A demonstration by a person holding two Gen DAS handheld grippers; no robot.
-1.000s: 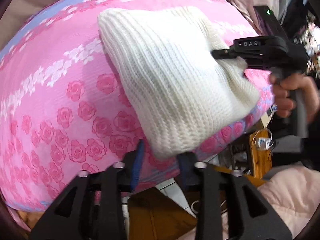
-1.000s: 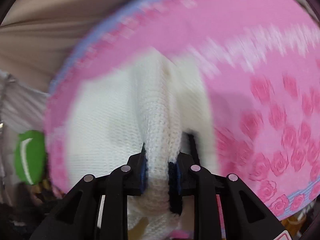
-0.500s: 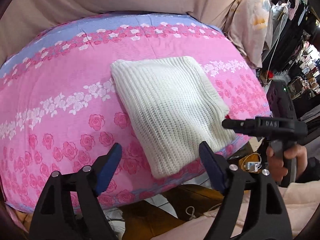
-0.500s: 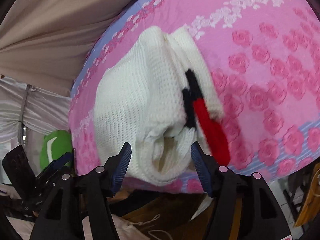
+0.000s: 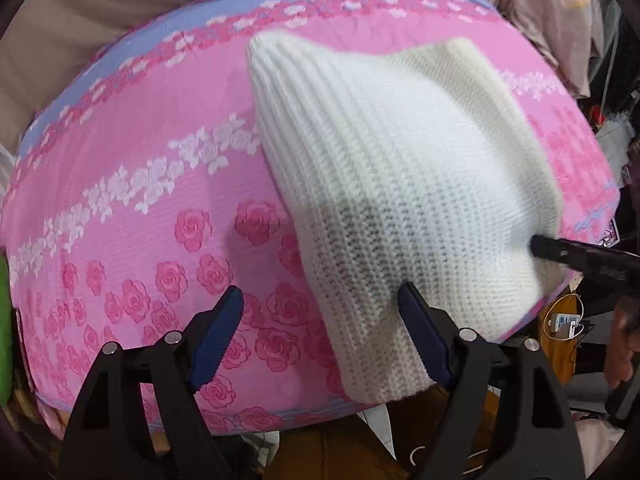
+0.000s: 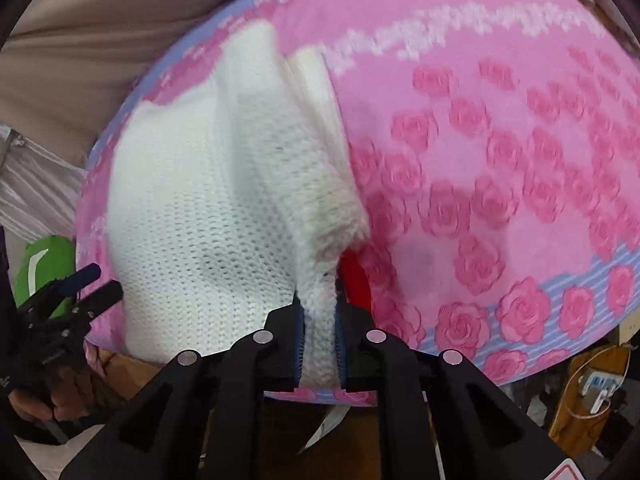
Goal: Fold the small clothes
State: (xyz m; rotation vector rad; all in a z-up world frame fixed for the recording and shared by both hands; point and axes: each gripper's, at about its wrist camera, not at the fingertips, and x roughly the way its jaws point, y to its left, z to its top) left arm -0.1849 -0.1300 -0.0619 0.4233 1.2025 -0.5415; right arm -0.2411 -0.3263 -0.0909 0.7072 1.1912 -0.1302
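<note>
A folded white knit garment [image 5: 400, 184] lies on the pink rose-print cloth [image 5: 132, 200], its near corner hanging over the front edge. My left gripper [image 5: 320, 332] is open, its blue pads on either side of the garment's near left edge, holding nothing. My right gripper [image 6: 318, 344] is shut on the garment's near edge [image 6: 248, 200], bunching a ridge of knit upward. A red part [image 6: 354, 280] shows beside that ridge. The right gripper also shows in the left wrist view [image 5: 560, 252] against the garment's right side. The left gripper shows open in the right wrist view [image 6: 86, 284].
The cloth covers a rounded surface with a lilac border [image 6: 580, 292]. A beige curtain [image 5: 80, 20] hangs behind. A green object [image 6: 48, 268] sits off the left side. Clutter and cables [image 6: 596, 388] lie below the front edge at the right.
Half a second ago both grippers were open and pulled back from the garment. Now the right gripper has shut on its near edge and the left has moved in close, still open.
</note>
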